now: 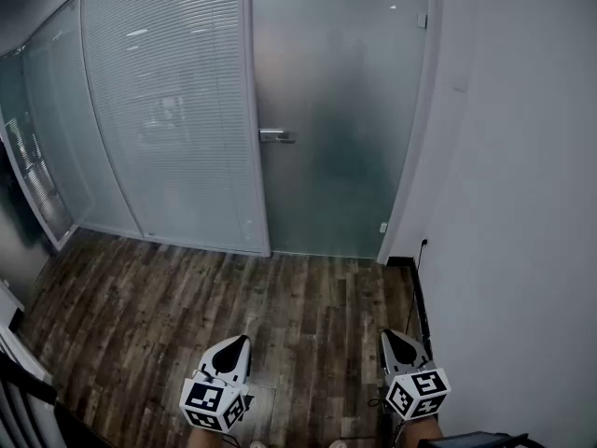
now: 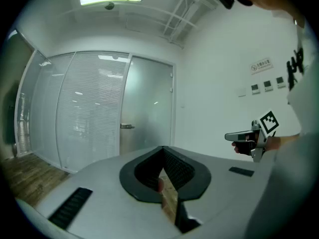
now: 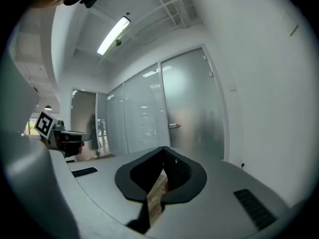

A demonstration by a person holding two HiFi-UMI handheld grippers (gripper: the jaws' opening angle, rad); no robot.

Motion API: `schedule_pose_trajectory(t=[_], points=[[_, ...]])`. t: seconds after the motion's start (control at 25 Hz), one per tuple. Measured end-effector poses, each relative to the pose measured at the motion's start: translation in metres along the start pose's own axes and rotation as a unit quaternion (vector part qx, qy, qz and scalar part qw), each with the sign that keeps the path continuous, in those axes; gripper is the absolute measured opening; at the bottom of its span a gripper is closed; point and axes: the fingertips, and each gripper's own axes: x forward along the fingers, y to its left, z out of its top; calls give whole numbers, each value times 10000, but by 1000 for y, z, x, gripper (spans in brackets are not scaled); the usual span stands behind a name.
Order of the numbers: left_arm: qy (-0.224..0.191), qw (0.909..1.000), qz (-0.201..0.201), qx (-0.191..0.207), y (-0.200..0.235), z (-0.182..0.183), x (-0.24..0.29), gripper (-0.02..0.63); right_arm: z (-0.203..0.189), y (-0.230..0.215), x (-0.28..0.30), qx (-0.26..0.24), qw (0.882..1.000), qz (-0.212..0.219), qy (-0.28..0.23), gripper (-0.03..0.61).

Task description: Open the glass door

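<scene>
The frosted glass door (image 1: 340, 110) stood shut in the upper centre of the head view, its metal handle (image 1: 273, 135) at its left edge. Well below, over the wooden floor (image 1: 187, 297), the left gripper (image 1: 239, 342) and right gripper (image 1: 391, 336) each had jaws pressed together on nothing.

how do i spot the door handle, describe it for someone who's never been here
Ahead stands a glass wall; its rightmost pane, next to the white wall, is the frosted door. The handle is the small metal lever on the door's left edge, partway up. The rest of the glass wall has blinds and no handle.
</scene>
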Motion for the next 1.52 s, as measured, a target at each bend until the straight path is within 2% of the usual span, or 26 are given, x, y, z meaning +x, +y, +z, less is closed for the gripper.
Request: schedule_pose_trajectory(t=[0.44, 0.68, 1.0, 1.2, 1.52], points=[[-227, 9995, 113, 201, -38, 20, 61, -2, 15, -69, 22, -184, 9998, 90, -75, 2], [-256, 9993, 4, 259, -32, 31, 85, -2, 25, -84, 39, -217, 9996, -53, -146, 2], [-328, 9989, -201, 251, 26, 35, 137, -2, 29, -75, 99, -387, 9989, -253, -105, 2], [-365, 9967, -320, 646, 79, 49, 167, -2, 45, -55, 157, -403, 9984, -330, -214, 2], [-444, 9981, -264, 337, 166, 65, 192, -2, 65, -14, 235, -425, 9981, -341, -285, 2]])
